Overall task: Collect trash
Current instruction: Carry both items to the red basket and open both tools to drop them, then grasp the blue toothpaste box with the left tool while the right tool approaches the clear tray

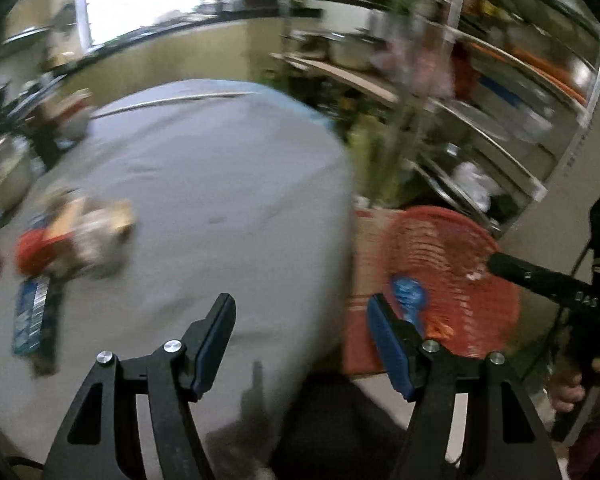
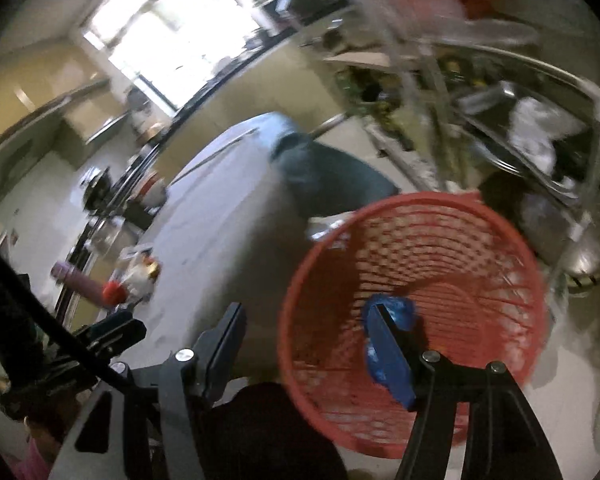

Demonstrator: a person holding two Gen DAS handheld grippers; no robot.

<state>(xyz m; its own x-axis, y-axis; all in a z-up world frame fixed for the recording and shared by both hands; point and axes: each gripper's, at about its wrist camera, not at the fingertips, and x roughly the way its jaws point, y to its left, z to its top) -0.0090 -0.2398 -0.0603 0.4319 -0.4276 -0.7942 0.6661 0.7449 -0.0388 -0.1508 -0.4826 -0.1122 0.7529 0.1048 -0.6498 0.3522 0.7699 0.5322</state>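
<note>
Both grippers open and empty, blue trash already inside the red basket.

The grey table (image 1: 204, 184) takes most of the left wrist view; beside its right edge, lower down on the floor, stands the red mesh basket (image 2: 452, 248), with metal shelves (image 1: 512, 92) behind it. On the far left part of the table lies a blurred pile of trash (image 1: 72, 236), with a blue packet (image 1: 30, 316) just near it. At the bottom of the basket lies a crumpled blue wrapper (image 2: 400, 312). The left gripper (image 1: 300, 316) is over the table edge, its jaws apart with nothing between them. The right gripper (image 2: 308, 320) is over the rim of the basket, jaws also apart and empty, the wrapper below its right finger.
</note>
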